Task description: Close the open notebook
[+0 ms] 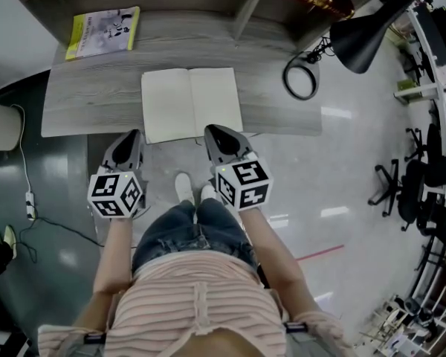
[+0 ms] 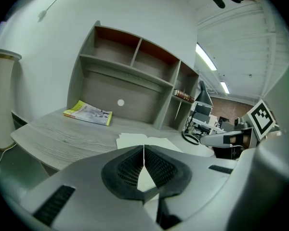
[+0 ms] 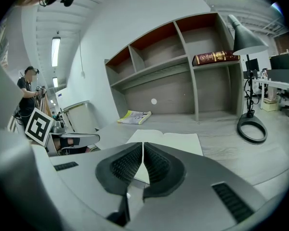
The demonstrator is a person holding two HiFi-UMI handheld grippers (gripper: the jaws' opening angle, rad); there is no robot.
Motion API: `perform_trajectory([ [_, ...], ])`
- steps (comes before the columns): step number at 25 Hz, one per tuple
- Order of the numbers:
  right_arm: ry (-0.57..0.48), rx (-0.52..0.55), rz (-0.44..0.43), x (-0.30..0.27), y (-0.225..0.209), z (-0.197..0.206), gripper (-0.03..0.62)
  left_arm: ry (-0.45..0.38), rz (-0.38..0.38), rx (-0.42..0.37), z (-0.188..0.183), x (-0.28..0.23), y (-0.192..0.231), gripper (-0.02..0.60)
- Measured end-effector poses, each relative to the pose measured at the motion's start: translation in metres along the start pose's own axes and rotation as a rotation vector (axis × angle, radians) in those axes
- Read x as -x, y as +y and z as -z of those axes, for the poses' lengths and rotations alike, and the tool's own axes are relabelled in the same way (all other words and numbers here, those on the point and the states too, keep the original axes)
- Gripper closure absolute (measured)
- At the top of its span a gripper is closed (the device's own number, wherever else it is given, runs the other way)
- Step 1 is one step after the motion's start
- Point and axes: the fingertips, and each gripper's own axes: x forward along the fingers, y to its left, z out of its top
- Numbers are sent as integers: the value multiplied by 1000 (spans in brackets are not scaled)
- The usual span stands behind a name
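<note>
An open notebook [image 1: 191, 103] with blank cream pages lies flat on the grey wooden desk [image 1: 97, 95], its near edge at the desk's front edge. It also shows in the left gripper view as the notebook [image 2: 147, 141] and in the right gripper view as the notebook [image 3: 171, 141]. My left gripper [image 1: 134, 134] hangs just before the notebook's near left corner, jaws shut with nothing between them. My right gripper [image 1: 212, 130] sits at the notebook's near right edge, its tip over the page margin, jaws closed together and empty. Both point toward the desk.
A yellow-edged magazine [image 1: 102, 32] lies at the desk's back left. A black desk lamp [image 1: 360, 39] with a ring base [image 1: 301, 76] stands at the right. Shelves [image 3: 183, 57] rise behind, holding a dark red book [image 3: 216, 57]. A cable [image 1: 30, 192] runs on the floor at left.
</note>
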Motion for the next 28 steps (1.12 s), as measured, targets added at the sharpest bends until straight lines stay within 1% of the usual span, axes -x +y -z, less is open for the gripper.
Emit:
perform_trajectory([
  [5, 17, 1, 2, -6, -8, 3, 574, 29, -14, 55, 13, -5, 12, 571],
  [15, 67, 23, -26, -21, -21, 0, 574, 110, -59, 160, 38, -12, 29, 568],
  [20, 96, 16, -36, -30, -25, 7, 574, 181, -35, 229, 56, -22, 30, 527],
  [22, 108, 12, -42, -33, -25, 11, 574, 202, -28, 252, 61, -27, 30, 501],
  [28, 154, -2, -60, -44, -25, 26, 575, 229, -21, 291, 70, -37, 29, 477],
])
